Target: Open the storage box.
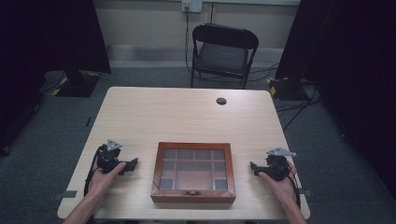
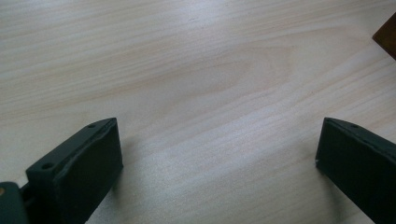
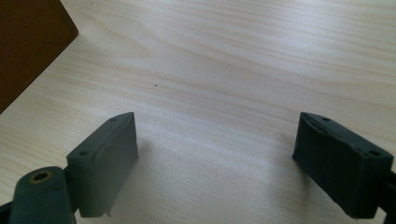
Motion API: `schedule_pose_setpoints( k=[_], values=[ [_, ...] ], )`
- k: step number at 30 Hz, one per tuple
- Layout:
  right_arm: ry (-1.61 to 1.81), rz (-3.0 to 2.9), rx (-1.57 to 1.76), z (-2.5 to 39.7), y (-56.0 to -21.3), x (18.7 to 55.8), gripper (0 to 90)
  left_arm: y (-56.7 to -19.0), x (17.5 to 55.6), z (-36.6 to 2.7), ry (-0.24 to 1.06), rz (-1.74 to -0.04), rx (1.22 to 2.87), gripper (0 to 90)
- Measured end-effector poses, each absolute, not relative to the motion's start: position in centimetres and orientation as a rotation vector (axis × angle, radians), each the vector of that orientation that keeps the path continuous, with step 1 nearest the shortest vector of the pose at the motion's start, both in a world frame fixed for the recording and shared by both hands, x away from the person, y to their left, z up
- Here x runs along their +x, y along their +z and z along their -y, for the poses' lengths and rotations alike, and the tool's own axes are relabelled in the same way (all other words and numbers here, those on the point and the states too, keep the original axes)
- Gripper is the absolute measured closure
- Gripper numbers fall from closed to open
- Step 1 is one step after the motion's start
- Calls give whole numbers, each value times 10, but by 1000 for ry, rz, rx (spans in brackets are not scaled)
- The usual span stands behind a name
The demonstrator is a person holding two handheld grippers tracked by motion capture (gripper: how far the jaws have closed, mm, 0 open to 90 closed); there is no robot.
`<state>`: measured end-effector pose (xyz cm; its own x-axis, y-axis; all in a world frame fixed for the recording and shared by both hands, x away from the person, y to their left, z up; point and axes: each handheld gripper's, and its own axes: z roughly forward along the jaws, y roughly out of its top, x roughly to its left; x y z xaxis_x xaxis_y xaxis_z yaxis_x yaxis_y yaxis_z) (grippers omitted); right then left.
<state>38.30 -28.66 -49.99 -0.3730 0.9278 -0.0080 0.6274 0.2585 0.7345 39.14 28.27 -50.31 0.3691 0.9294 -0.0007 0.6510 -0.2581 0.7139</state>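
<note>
So there's a wooden box (image 1: 193,172) sitting near the front edge of the table (image 1: 187,116), roughly in the middle. It's got a glass lid, shut, and you can see a grid of compartments through it. There's a small latch on the front face, on the person's side.

The person has a gripper in each hand, one on either side of the box, both resting low on the tabletop and pointing inward at it. The left gripper (image 1: 132,164) is near the box's left side but not touching. Its jaws are spread wide with nothing but bare wood between them; in the left gripper view (image 2: 217,154) a brown corner of the box peeks in at the far right edge.

The right gripper (image 1: 253,167) mirrors that on the other side, also close to the box but apart from it. Its jaws are wide apart too, nothing in them, and in the right gripper view (image 3: 215,140) the box's dark side fills the upper left corner.

Behind the table there's a black folding chair (image 1: 223,53).
</note>
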Motion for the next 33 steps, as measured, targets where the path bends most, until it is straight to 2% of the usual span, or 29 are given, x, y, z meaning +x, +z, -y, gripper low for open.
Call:
schedule_pose_setpoints(
  k=[4,13,15,33],
  values=[
    [910,-2092,1415,287,-499,383,148,-503,391,-283,571,-1361,2004,0],
    [1023,-2097,1415,286,-479,377,278,-503,391,-283,570,-1361,2004,0],
    [1060,-2111,1396,284,-472,374,329,-503,391,-283,570,-1361,2005,0],
    [1322,-2295,1161,245,-431,352,547,-503,391,-283,571,-1361,2005,0]
  ],
)
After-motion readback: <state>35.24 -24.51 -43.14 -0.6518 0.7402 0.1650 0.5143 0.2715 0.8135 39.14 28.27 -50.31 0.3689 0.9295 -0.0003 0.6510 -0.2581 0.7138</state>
